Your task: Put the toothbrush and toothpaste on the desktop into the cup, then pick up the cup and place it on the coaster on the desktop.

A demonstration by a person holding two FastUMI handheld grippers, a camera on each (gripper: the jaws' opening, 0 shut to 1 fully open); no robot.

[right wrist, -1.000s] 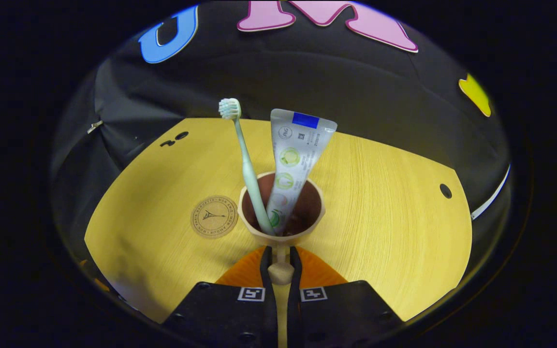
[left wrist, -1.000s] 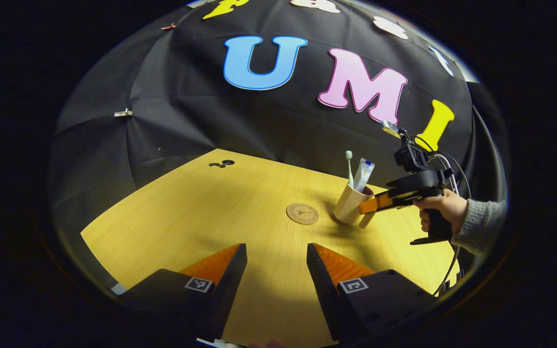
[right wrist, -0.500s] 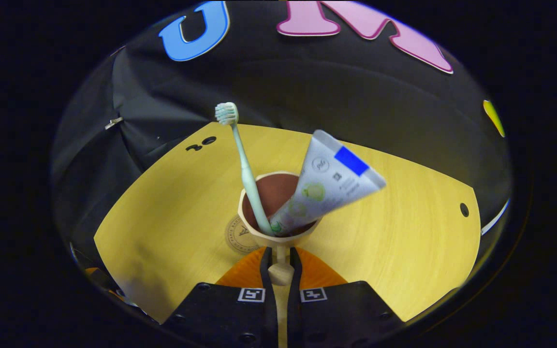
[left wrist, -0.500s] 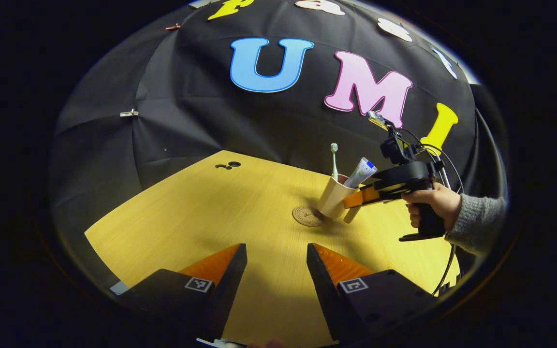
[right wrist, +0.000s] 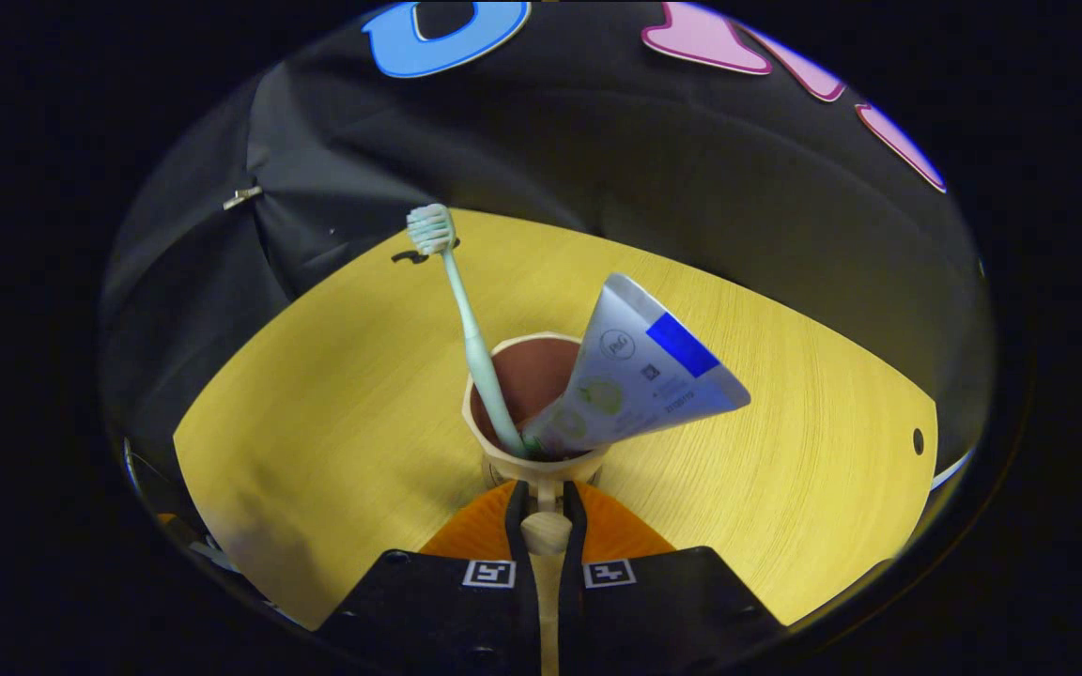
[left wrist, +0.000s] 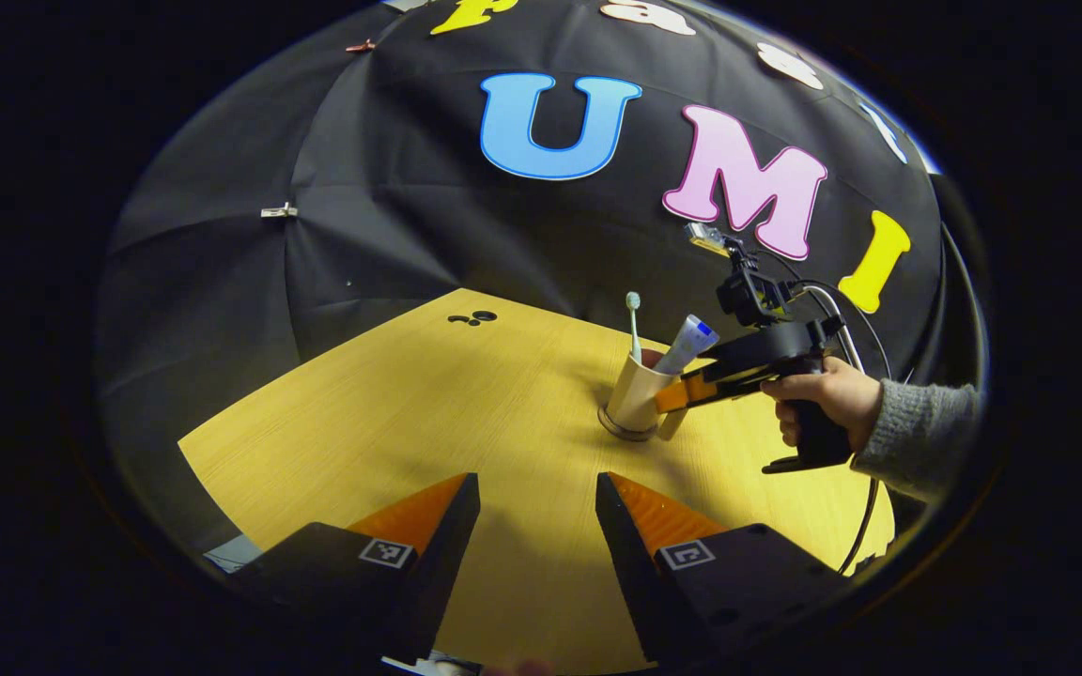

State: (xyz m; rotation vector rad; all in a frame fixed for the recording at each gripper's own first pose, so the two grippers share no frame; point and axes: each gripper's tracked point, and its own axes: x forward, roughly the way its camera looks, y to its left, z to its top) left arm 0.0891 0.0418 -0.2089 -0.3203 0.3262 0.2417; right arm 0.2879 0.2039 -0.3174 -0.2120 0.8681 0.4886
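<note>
A beige cup [left wrist: 633, 402] with a brown inside [right wrist: 532, 376] stands on the round coaster [left wrist: 618, 435], whose dark rim shows around its foot. A pale green toothbrush [right wrist: 466, 319] [left wrist: 633, 324] stands head up in it. The toothpaste tube [right wrist: 640, 376] [left wrist: 687, 343] leans to the right over the rim. My right gripper [right wrist: 546, 493] [left wrist: 677, 396] is shut on the cup's handle [right wrist: 546, 530], held by a hand [left wrist: 827, 399]. My left gripper [left wrist: 536, 493] hangs open over the near table, well short of the cup, with nothing between its fingers.
The yellow wooden table [left wrist: 428, 413] has small dark holes at its far left corner [left wrist: 471, 318] and one near its right edge [right wrist: 919, 439]. A grey sleeve [left wrist: 917, 437] and a cable [left wrist: 865, 526] come in from the right. The black cloth wall closes the back.
The right gripper carried the cup left from beside the coaster onto it and lowered it. The toothpaste tube tipped to the right. The left gripper stayed open and hardly moved.
</note>
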